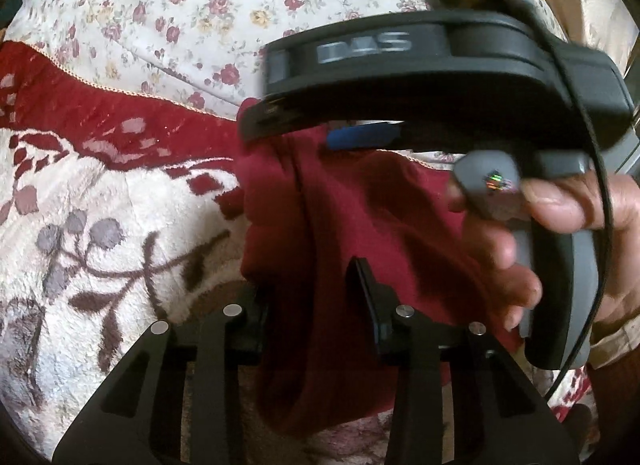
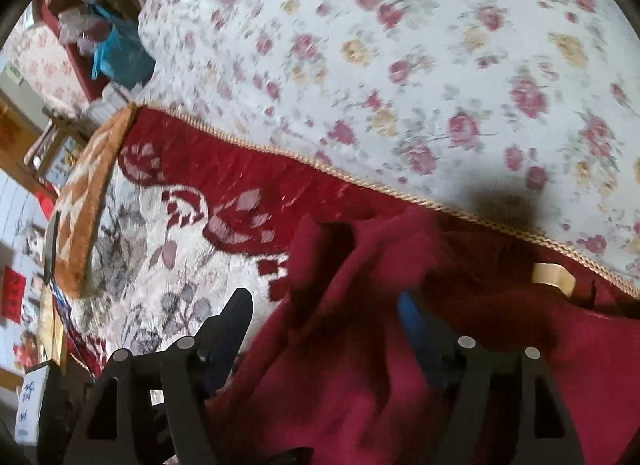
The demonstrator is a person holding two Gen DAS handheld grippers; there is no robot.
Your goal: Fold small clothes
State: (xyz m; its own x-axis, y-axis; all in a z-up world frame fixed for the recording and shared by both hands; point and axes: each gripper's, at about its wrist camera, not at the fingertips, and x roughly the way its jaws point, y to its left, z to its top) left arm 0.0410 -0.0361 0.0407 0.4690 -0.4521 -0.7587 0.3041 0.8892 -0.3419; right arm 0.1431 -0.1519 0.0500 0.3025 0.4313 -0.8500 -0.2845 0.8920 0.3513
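A dark red garment [image 1: 360, 217] hangs bunched in front of the left wrist camera, above a plush blanket. My left gripper [image 1: 310, 293] is shut on a thick fold of it, and the cloth fills the gap between both black fingers. A hand [image 1: 568, 233] holds the right gripper's black housing [image 1: 400, 65] just above, its blue pad [image 1: 360, 137] at the garment's top edge. In the right wrist view the same garment [image 2: 360, 345] drapes between the wide-apart fingers of my right gripper [image 2: 324, 313], which is open. A tan tag [image 2: 554, 277] shows on the cloth.
Under the garment lies a red and cream plush blanket [image 1: 100, 225] with a corded edge, and behind it a floral bedsheet [image 2: 400, 65]. Off the bed's left side is clutter: a blue bag [image 2: 120, 53], a white box [image 2: 32, 405] and wooden furniture.
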